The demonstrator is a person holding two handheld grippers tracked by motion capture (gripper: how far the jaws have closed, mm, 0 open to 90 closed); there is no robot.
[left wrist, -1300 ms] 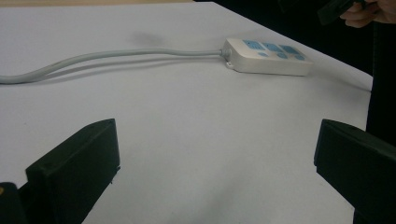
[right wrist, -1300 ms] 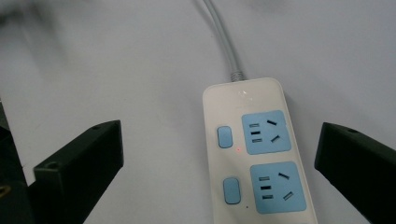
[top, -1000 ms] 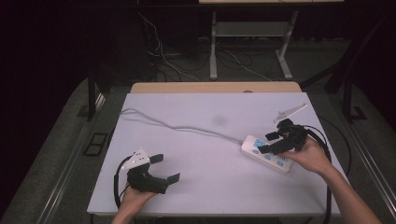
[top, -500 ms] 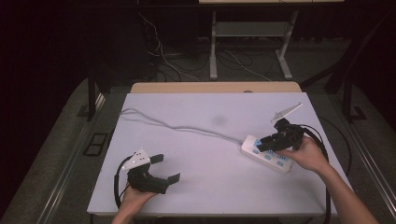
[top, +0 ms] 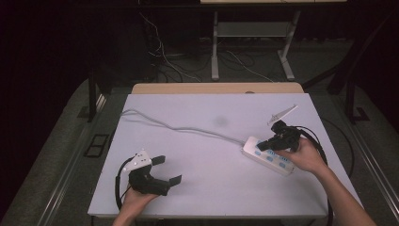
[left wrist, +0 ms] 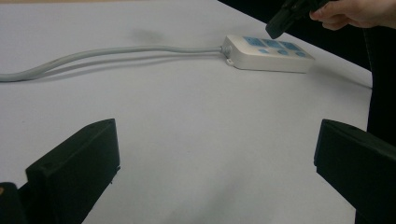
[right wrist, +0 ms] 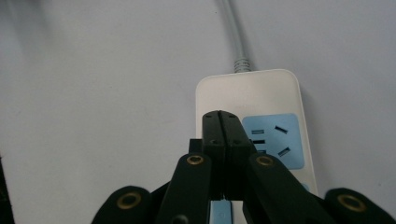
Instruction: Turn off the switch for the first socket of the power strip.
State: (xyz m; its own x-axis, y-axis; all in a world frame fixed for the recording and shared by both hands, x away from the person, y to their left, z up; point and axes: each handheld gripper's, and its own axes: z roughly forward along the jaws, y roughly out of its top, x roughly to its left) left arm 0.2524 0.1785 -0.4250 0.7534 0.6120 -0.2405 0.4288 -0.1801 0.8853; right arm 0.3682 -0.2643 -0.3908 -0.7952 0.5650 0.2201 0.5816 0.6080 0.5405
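The surface in front of me is a wide, pale lilac-white top, with a wooden strip along its far edge. A long grey cable runs from near the far left corner across the middle towards the right edge, where it enters the power strip.

The power strip lies flat near the right edge, about halfway between the near and far edges, set at a slant with its cable end pointing towards the left. It is a white, oblong block with rounded corners. Its top carries light blue panels; in the right gripper view one panel shows dark socket slots, and a ribbed grey sleeve sits where the cable meets the body.

My right hand-held gripper is over the cable end of the strip. Its jaws have just been closing and are now clenched flat against each other with nothing between them, tips above the white top beside the blue socket panel. Whether they touch it I cannot tell.

My left hand-held gripper rests near the near left corner, well apart from the strip, its jaws released and spread wide over bare surface.
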